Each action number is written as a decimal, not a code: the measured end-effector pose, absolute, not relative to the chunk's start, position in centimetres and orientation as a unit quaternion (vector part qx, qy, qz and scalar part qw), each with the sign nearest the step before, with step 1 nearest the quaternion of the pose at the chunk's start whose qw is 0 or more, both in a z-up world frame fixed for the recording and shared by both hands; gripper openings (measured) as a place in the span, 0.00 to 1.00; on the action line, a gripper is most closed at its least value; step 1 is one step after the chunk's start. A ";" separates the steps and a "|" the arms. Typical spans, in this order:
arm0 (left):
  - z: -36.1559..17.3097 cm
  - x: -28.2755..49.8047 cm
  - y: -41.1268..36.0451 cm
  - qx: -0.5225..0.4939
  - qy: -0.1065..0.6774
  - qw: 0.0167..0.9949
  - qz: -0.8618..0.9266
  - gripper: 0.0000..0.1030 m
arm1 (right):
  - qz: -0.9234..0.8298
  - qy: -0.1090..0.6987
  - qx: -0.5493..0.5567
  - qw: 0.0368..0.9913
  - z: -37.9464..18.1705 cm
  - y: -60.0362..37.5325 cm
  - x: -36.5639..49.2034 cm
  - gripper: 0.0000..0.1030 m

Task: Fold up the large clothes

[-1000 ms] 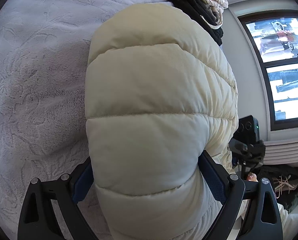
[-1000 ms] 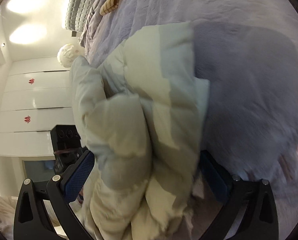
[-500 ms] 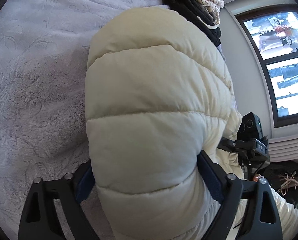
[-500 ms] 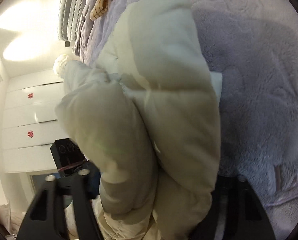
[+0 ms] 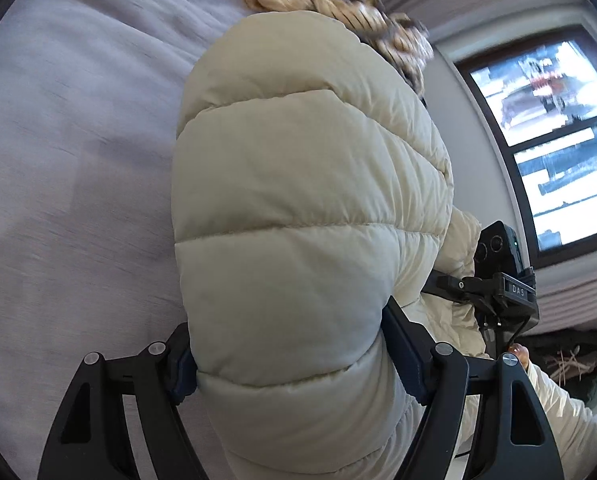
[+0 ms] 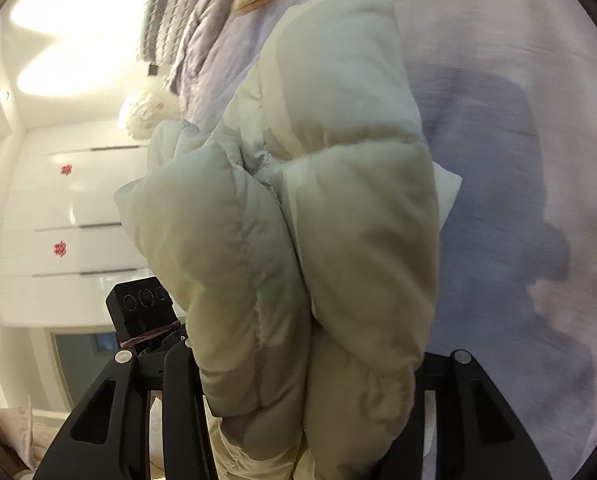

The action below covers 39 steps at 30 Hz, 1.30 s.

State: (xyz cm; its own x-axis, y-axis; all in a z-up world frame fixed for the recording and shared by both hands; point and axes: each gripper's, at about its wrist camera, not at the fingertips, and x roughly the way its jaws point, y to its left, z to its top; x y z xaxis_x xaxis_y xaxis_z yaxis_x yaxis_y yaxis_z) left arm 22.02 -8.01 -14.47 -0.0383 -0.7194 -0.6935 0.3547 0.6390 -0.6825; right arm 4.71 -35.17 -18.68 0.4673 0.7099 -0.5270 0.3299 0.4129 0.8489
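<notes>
A cream puffer jacket (image 5: 298, 200) is bundled up above the lavender bed cover (image 5: 78, 160). My left gripper (image 5: 292, 360) has its blue pads pressed into both sides of a quilted fold, and its jaws are closing. In the right wrist view the same jacket (image 6: 338, 200) bulges up between the black fingers of my right gripper (image 6: 304, 376). Those jaws are closing and squeeze two thick folds together. The fabric hides the right pads. The jacket's shadow falls on the bed cover (image 6: 518, 120).
A heap of knitted beige clothes (image 5: 338, 4) lies at the far end of the bed. A window (image 5: 558, 140) is on the right, with clutter on the floor (image 5: 570, 356) below it. White wardrobe doors (image 6: 58, 220) and a grey knit blanket (image 6: 166, 12) show at left.
Both grippers have risen and carried the jacket up off the bed cover. The right jaws have narrowed a lot and now pinch the folds. The left jaws have narrowed a little.
</notes>
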 end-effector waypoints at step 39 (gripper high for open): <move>-18.6 34.4 0.4 -0.131 0.571 0.774 -0.240 0.88 | 0.075 0.485 0.378 0.785 -15.2 -28.3 13.4 0.27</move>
State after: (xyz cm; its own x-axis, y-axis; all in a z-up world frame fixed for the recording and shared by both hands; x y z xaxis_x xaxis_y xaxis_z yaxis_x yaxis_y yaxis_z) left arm 34.40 0.41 -18.55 0.2334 -0.5217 -0.8206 0.2219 0.8502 -0.4774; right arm 13.35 -28.34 -15.20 0.5190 0.4851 -0.7037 0.2483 0.7022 0.6673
